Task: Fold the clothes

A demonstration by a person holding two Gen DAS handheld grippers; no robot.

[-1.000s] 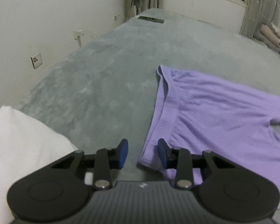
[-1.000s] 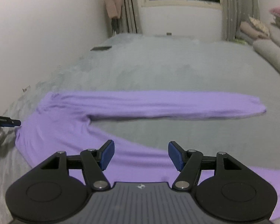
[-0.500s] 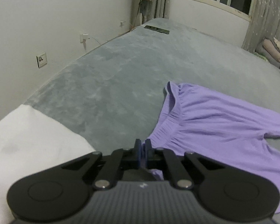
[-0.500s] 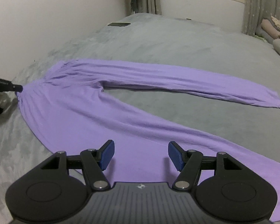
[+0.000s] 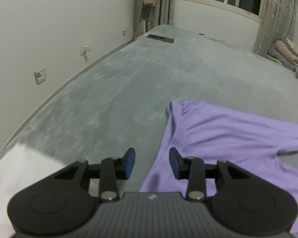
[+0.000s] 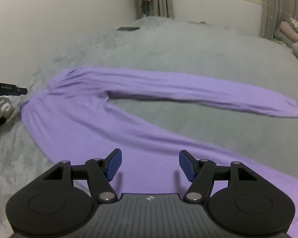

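While the long lilac knit trousers [image 6: 117, 107] lay flat on the grey bed [image 6: 188, 53], the left claw [image 5: 152, 163] had just reopened, empty, waistband edge at its 1 o'clock; right claw [image 6: 150, 164] gaped empty over a leg. Spreading looked done; next, regrip to fold.

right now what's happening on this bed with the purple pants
A person with a handheld gripper in each hand is folding purple pants spread flat on a grey bed, legs splayed apart. The left gripper sits at the waistband edge; its jaws have just been opening and grip nothing. The right gripper hovers open above the nearer leg. No fold has been made yet. A white cloth lies by the left gripper.
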